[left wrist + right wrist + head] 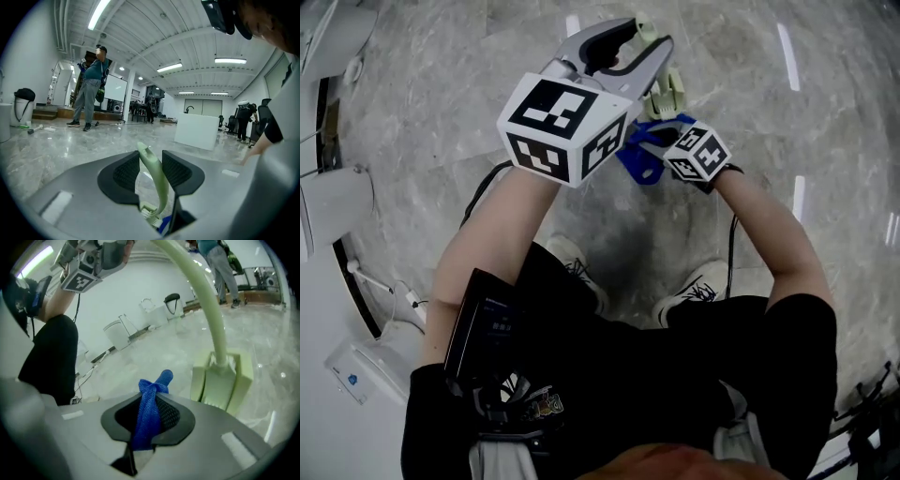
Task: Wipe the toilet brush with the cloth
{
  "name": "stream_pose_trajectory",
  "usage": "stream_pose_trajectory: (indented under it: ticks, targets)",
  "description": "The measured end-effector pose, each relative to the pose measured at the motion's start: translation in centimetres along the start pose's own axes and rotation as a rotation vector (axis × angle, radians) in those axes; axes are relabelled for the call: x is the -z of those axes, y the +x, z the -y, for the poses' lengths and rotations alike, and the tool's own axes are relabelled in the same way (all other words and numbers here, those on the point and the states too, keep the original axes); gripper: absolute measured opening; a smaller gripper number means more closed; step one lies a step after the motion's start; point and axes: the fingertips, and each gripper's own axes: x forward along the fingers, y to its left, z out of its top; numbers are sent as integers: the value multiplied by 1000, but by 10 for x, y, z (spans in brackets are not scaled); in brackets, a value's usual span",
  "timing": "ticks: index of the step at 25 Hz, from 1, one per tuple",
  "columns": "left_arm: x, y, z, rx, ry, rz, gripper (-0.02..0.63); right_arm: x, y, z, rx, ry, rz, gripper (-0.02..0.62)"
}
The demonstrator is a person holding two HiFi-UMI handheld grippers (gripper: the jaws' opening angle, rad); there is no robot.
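Note:
In the head view my left gripper (630, 37) is raised high and shut on the curved handle of a pale green toilet brush (668, 92), whose head hangs just beyond the jaws. The left gripper view shows that handle (153, 176) pinched between the dark pads of the left gripper (149, 161). My right gripper (675, 142) sits just below and to the right, shut on a blue cloth (643, 159). In the right gripper view the cloth (149, 411) is bunched between the jaws of the right gripper (151, 404). There the brush head (222, 378) hangs close ahead on the right, apart from the cloth.
White toilet fixtures (336, 197) line the left edge of the marble floor. The holder's shoes (698, 292) stand below the grippers. Farther off are a standing person (91, 86), a white box (201, 131) and a black-bagged bin (23, 97).

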Motion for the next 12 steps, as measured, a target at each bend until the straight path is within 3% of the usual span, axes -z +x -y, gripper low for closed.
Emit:
stream_pose_trajectory:
  ticks: [4,5,7,9,12]
  targets:
    - [3,2,-1,-9,8,-10,155,-45,13,21,192,22,113,58]
    - [4,3,-1,-11,9,-12,156,-46,13,24,186,64,121,58]
    - [7,3,0,-14,6,-17,155,-35,12,11,74,142,102,58]
    - [8,3,0,-15,8,-18,156,-6,9,-8,-37,110,20,58]
    - [8,3,-2,-15,8,-19,156,60,-6,2,-38,27,-147,58]
